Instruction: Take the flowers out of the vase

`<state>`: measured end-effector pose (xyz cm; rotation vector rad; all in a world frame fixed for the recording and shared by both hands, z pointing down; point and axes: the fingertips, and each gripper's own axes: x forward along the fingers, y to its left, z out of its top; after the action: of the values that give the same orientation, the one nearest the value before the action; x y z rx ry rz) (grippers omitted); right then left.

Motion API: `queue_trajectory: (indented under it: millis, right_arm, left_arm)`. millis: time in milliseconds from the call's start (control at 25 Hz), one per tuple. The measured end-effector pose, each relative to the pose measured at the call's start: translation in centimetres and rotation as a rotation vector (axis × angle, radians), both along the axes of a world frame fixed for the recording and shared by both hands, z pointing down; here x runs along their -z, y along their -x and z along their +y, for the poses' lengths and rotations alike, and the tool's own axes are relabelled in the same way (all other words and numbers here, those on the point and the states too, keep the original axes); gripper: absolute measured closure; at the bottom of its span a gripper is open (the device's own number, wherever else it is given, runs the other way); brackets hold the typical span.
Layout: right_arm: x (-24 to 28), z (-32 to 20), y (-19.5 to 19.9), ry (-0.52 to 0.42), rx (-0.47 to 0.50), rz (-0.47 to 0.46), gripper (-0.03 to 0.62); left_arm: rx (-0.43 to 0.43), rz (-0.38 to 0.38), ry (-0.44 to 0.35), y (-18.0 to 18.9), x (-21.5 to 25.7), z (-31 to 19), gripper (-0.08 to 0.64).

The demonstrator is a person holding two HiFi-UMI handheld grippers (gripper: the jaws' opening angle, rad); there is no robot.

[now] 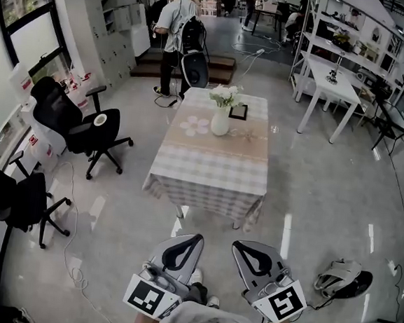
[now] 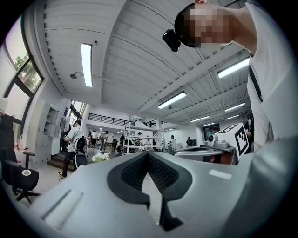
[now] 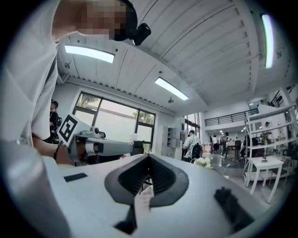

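White flowers point(image 1: 225, 95) stand in a white vase point(image 1: 220, 121) near the far end of a table with a checked cloth point(image 1: 211, 166). Both grippers are held side by side well short of the table, over the floor at the bottom of the head view. My left gripper point(image 1: 196, 237) is shut with nothing in it. My right gripper point(image 1: 237, 244) is shut too and holds nothing. The flowers show small and distant as white flowers point(image 2: 101, 157) in the left gripper view and white flowers point(image 3: 203, 161) in the right gripper view.
Two black office chairs point(image 1: 75, 121) stand left of the table. A backpack point(image 1: 344, 277) lies on the floor at the right. A white desk point(image 1: 333, 81) and shelves are at the far right. A person point(image 1: 172, 35) stands beyond the table. A dark tablet point(image 1: 238, 112) lies behind the vase.
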<state>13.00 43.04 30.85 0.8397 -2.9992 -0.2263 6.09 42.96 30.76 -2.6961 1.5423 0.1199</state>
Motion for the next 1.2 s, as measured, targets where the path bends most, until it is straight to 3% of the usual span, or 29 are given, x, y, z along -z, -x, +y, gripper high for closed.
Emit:
queue_trajectory:
  millis: [800, 1200]
  right_arm:
    - [-1.0, -10.6, 6.6, 0.019, -0.073, 0.050, 0.577]
    - [-1.2, -13.9, 7.3, 0.024, -0.113, 0.051, 0.577]
  left_arm:
    - [-0.086, 0.032, 0.040, 6.5, -1.3, -10.8, 0.552]
    - [-0.114, 0.036, 0.052, 7.4, -1.6, -14.3, 0.552]
